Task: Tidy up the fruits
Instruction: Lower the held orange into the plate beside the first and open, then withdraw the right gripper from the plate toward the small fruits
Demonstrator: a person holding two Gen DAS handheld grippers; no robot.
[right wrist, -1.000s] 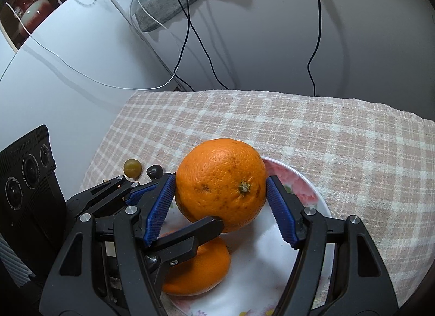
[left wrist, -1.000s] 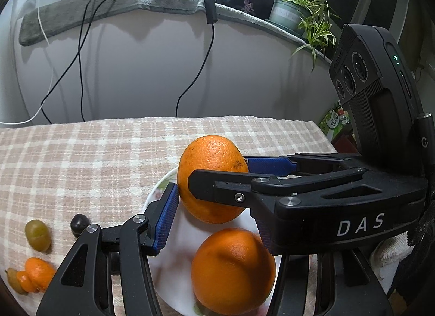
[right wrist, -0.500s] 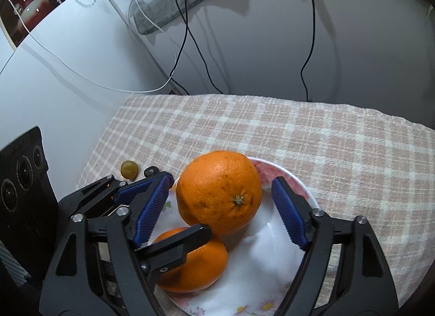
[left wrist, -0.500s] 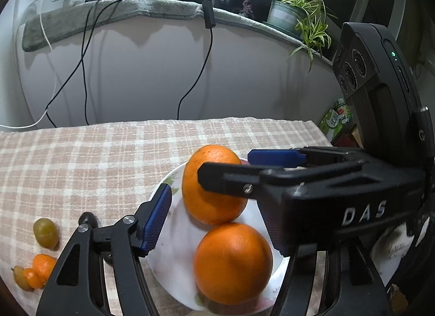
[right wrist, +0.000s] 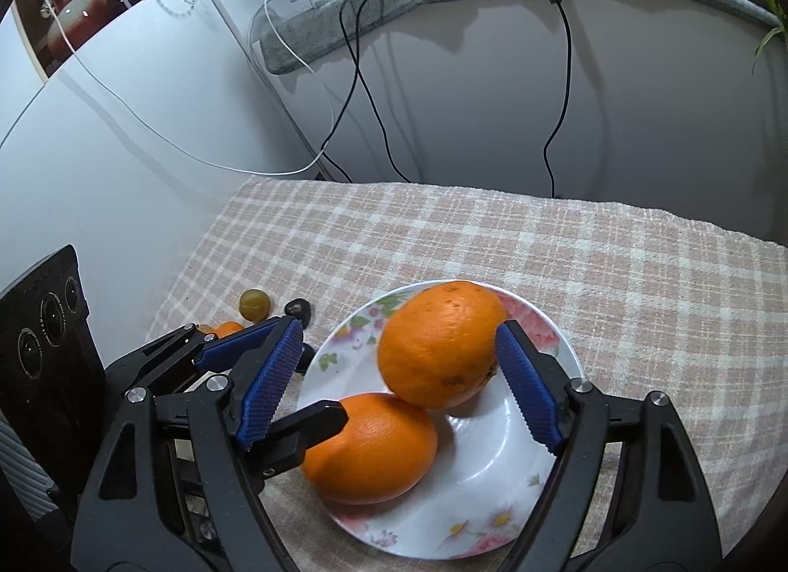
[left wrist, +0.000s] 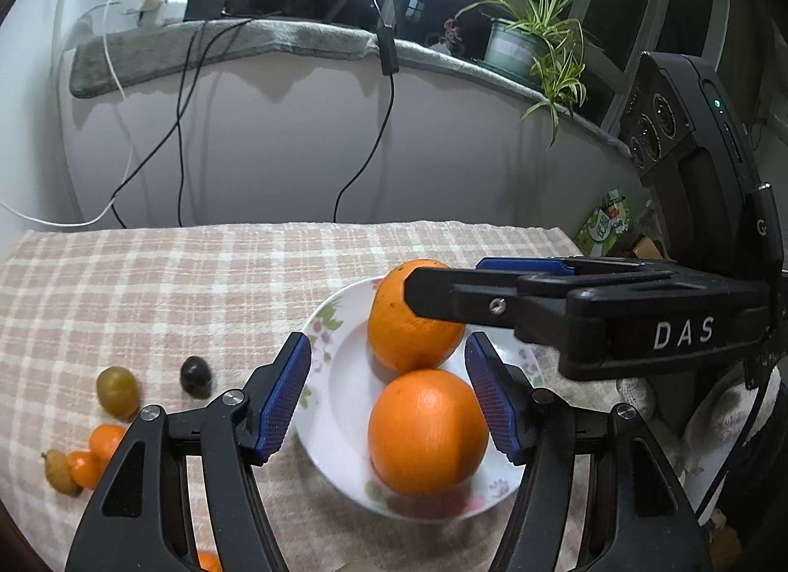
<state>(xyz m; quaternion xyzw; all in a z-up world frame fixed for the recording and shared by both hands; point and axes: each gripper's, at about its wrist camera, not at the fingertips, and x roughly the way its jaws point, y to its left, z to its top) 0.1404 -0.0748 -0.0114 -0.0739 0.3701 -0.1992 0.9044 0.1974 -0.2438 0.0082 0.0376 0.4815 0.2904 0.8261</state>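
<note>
Two oranges lie on a white floral plate (left wrist: 340, 375) (right wrist: 497, 488) on the checked cloth: a far orange (left wrist: 411, 321) (right wrist: 438, 343) and a near orange (left wrist: 426, 431) (right wrist: 369, 449), touching. My right gripper (right wrist: 401, 387) is open, its pads on either side of the far orange and above the plate. My left gripper (left wrist: 389, 397) is open over the plate, around the near orange without holding it. The right gripper also shows in the left wrist view, reaching in from the right.
Small fruits lie left of the plate: a green grape (left wrist: 117, 390) (right wrist: 254, 303), a dark grape (left wrist: 196, 376) (right wrist: 298, 308) and small orange kumquats (left wrist: 93, 456). A curved grey wall with hanging cables (left wrist: 379, 129) backs the table. A potted plant (left wrist: 522, 45) stands on the ledge.
My right gripper has opened and let the far orange down onto the plate beside the near one. Both grippers have pulled back and risen a little.
</note>
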